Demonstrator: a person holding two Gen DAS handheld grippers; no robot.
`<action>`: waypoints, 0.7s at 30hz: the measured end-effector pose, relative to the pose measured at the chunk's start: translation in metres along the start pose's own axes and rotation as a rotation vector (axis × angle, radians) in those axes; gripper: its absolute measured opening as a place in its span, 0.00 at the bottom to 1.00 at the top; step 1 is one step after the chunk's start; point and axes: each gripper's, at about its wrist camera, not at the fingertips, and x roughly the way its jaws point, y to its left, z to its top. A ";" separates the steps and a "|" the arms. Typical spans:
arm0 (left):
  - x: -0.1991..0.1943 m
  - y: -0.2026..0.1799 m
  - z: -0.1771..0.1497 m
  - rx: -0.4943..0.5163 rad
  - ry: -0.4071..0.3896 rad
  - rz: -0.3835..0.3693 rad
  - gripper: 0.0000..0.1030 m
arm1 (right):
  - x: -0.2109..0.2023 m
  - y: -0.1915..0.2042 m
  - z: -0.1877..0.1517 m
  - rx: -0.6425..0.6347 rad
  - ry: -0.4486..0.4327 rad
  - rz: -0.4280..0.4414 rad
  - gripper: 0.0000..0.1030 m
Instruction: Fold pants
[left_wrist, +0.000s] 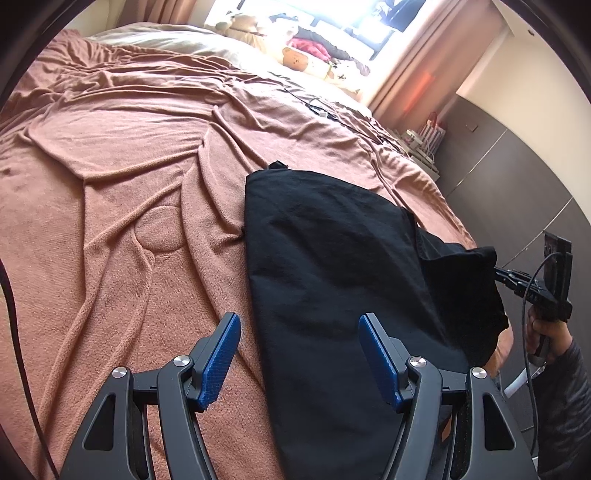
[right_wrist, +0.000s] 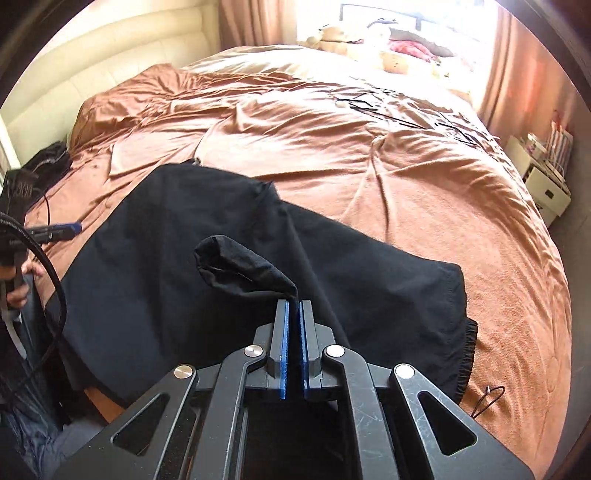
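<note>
Black pants (left_wrist: 332, 251) (right_wrist: 177, 236) lie spread on the near part of a bed covered by a rust-brown blanket (left_wrist: 110, 166) (right_wrist: 388, 177). My left gripper (left_wrist: 299, 325) hovers open over the pants' left edge, with nothing between its blue pads (left_wrist: 221, 358). My right gripper (right_wrist: 294, 302) is shut on a pinched-up fold of the black pants (right_wrist: 243, 262), lifted off the bed. From the left wrist camera the right gripper (left_wrist: 496, 271) shows at the far right with the cloth bunched at its tip, a hand below it. The left gripper (right_wrist: 75, 226) shows at the left edge of the right wrist view.
Pillows and soft toys (left_wrist: 295, 55) (right_wrist: 373, 40) lie at the bed's head by a bright window. Thin black cables (right_wrist: 406, 110) lie on the blanket far right. A white nightstand (right_wrist: 543, 177) stands beside the bed. A dark wardrobe wall (left_wrist: 517, 166) lies to the right.
</note>
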 end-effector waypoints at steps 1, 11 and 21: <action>0.000 0.000 0.000 -0.002 0.000 0.000 0.67 | -0.001 -0.007 0.001 0.029 -0.011 -0.001 0.02; 0.006 0.001 -0.001 0.003 0.014 0.008 0.67 | 0.000 -0.059 0.002 0.231 -0.064 -0.081 0.01; 0.011 -0.002 -0.002 0.017 0.031 0.023 0.67 | -0.008 -0.077 -0.004 0.395 -0.031 -0.264 0.03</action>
